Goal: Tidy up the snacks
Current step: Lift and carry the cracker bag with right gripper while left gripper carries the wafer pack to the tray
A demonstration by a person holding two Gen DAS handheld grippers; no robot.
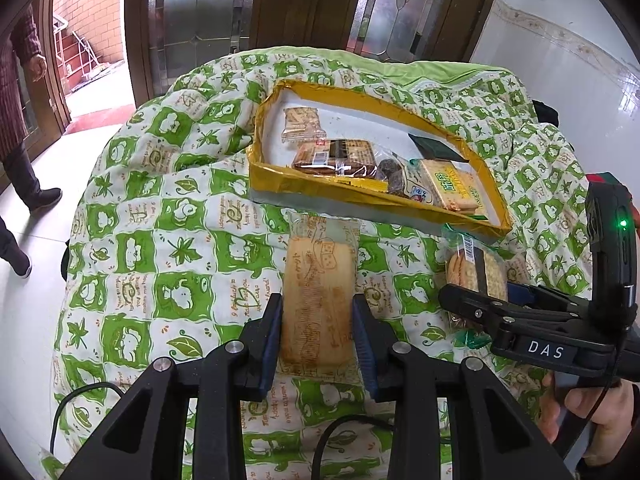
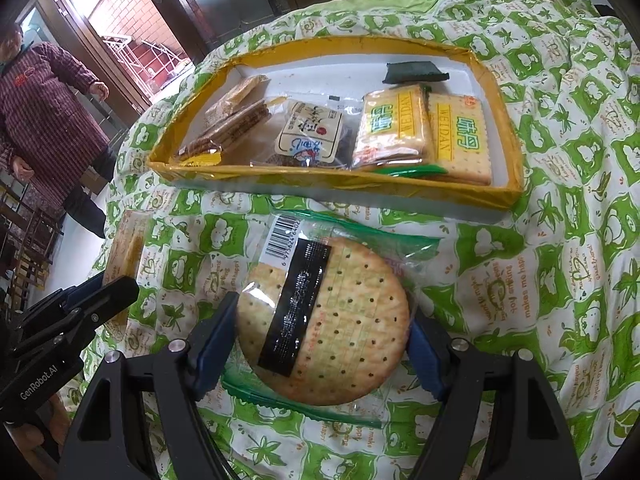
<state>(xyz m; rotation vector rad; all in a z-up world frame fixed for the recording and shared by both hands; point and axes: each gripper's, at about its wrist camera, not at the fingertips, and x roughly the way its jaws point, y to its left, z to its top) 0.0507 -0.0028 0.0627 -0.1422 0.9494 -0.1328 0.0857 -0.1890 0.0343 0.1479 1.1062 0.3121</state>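
Green-and-white quilted cloth (image 1: 160, 240) covers the table in the left wrist view, and on it stands the yellow-edged tray (image 1: 280, 190) already holding several packets. Just in front of the tray's near wall, the left gripper (image 1: 318, 338) is clamped narrow on a long wrapped biscuit bar (image 1: 318, 292), its blue pads (image 1: 273, 344) pressed against both long sides. Off to the right the right gripper (image 1: 476, 308) reaches over a round cracker packet (image 1: 474, 270)

From the right wrist view, that round cracker packet (image 2: 324, 320) sits between the jaws of the right gripper (image 2: 322, 344), which stand moderately wide and bear on its two edges, so it looks gripped; the packet lies near the tray (image 2: 360, 186), not yet inside. A person (image 2: 44, 120) stands by the doorway at the left

Judged from this, both snacks are picked up and the step in hand is the carry to the tray. Next each needs lifting over the near wall and setting into the bare white floor at the back, clear of the stacked packets
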